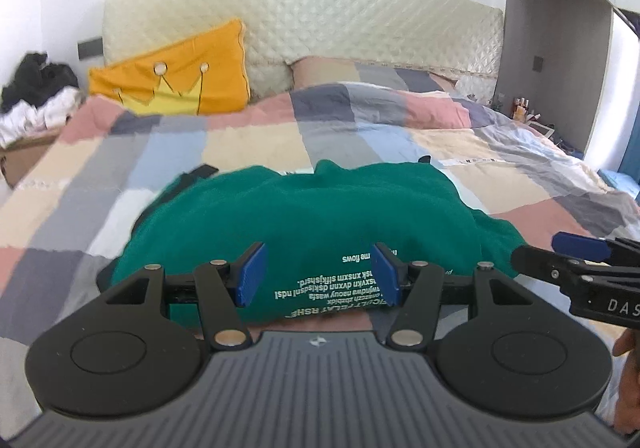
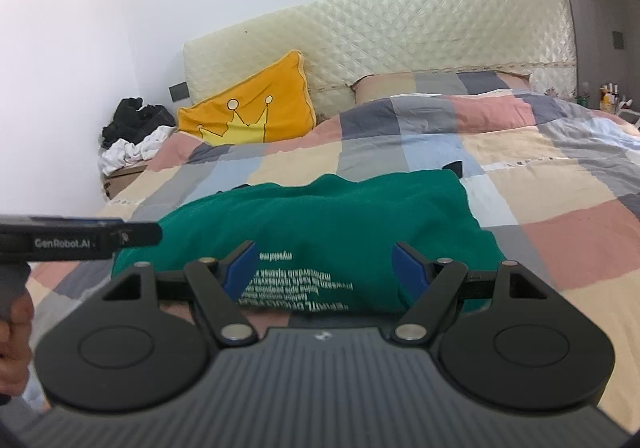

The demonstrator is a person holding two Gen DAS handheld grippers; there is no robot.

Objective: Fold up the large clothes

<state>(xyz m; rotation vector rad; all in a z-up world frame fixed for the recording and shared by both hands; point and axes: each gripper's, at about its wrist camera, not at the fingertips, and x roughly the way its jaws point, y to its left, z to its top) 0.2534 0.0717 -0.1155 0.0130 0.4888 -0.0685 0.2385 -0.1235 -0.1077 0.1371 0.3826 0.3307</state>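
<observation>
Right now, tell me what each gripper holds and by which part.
Nothing is held. The left gripper and right gripper both stand open above the green garment on the bed, pads apart from the cloth.

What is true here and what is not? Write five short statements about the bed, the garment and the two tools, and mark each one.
1. The green garment with white lettering lies on the patchwork checked quilt. True.
2. The left tool is clamped on the garment. False: its blue pads stand apart, with nothing pinched between them.
3. An orange cushion with a yellow crown leans against the cream quilted headboard. True.
4. The right tool is shut. False: its pads are spread wide over the garment.
5. The garment's lettering reads upright from the tools' side. False: it appears upside down in both views.
</observation>
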